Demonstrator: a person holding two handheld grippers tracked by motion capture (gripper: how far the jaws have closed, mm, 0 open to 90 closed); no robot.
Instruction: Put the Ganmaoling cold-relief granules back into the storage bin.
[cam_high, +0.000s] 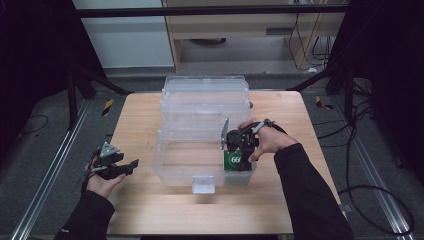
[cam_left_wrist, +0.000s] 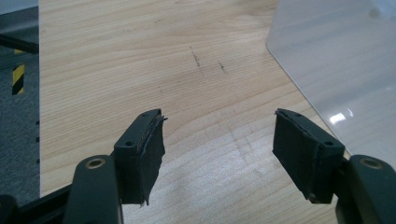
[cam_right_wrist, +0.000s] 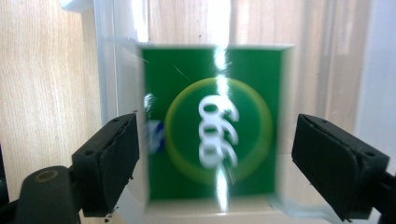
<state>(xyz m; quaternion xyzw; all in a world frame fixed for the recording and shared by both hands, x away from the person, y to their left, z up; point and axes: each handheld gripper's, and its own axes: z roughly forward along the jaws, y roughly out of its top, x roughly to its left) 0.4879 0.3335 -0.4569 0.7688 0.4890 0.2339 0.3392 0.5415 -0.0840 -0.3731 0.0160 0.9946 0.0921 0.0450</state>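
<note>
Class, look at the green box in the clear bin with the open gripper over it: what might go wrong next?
1. The right gripper is open with gaps beside the green box; closing off-centre may tip it.
2. The box sits near the clear bin's wall, which a jaw may strike.

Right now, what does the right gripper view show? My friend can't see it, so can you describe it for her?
A green box with a yellow ring and white "666" on it lies inside a clear plastic bin, seen from above and blurred. The open jaws of the right hand-held gripper stand on either side of it, not touching. Light wooden table shows beside the bin.
</note>
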